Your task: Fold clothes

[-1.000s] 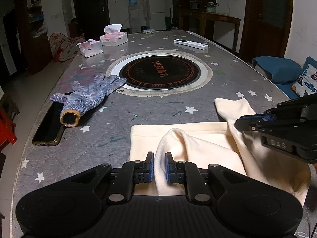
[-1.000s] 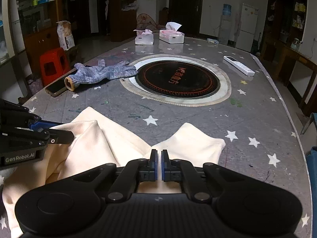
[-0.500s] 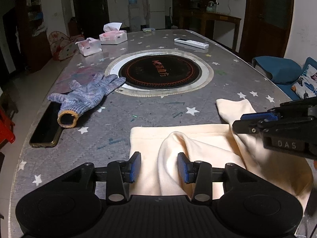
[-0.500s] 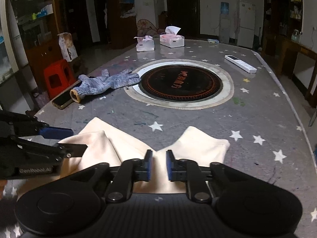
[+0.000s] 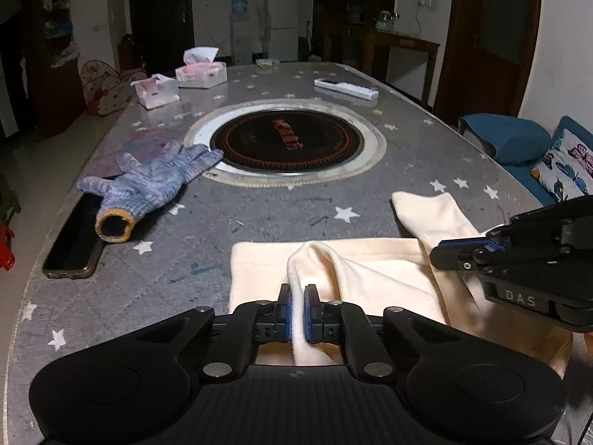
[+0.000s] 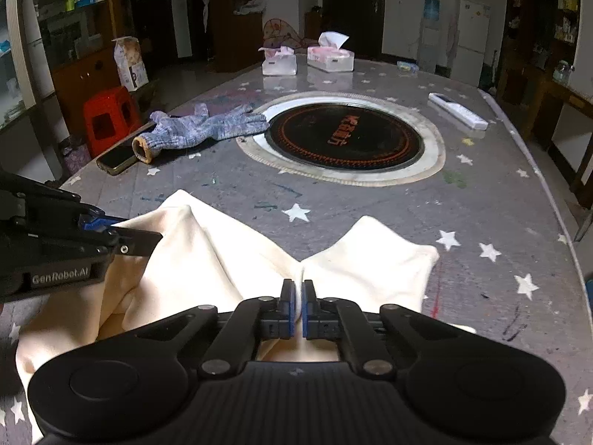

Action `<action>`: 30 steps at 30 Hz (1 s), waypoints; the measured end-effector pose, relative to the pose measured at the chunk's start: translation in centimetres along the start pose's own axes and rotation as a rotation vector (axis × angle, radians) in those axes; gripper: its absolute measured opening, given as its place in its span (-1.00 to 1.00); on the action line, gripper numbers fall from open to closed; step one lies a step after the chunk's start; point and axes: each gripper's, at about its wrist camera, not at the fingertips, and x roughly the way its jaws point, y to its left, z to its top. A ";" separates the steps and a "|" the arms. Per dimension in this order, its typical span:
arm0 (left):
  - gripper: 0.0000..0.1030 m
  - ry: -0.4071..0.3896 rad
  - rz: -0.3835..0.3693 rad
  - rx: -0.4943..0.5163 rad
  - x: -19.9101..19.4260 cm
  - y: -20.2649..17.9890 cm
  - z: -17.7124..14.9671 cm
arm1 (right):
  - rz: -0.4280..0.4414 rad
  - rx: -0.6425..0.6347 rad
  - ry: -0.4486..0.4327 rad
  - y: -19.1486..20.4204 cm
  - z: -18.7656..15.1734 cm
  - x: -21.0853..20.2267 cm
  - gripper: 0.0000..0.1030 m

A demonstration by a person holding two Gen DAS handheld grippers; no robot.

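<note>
A cream garment point(image 5: 370, 278) lies at the near edge of the grey star-patterned table point(image 5: 259, 215). My left gripper point(image 5: 298, 296) is shut on a raised fold of it, with cloth between the blue pads. My right gripper point(image 6: 298, 298) is shut on another fold of the same garment point(image 6: 222, 259). Each gripper also shows in the other's view: the right one at the right edge point(image 5: 459, 257), the left one at the left edge point(image 6: 122, 237). The cloth rises in peaks at both pinch points.
A round black induction hob point(image 5: 285, 141) sits in the table's middle. A blue knit glove point(image 5: 148, 185) and a phone point(image 5: 72, 244) lie at the left. Two tissue boxes point(image 5: 200, 72) and a white remote point(image 5: 346, 88) lie at the far end. A red stool point(image 6: 109, 118) stands beside the table.
Half a second ago both grippers stood open around the folds, the left one wide. Both have now shut on the cream garment again.
</note>
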 end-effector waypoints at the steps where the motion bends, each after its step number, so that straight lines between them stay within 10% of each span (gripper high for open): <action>1: -0.87 -0.006 0.002 -0.005 -0.3 0.0 0.0 | -0.006 -0.003 -0.008 0.0 -0.1 -0.3 -0.96; 30: -0.94 -0.164 0.224 -0.194 -13.9 5.5 -6.1 | -0.191 0.132 -0.235 -5.7 -7.3 -16.9 -0.97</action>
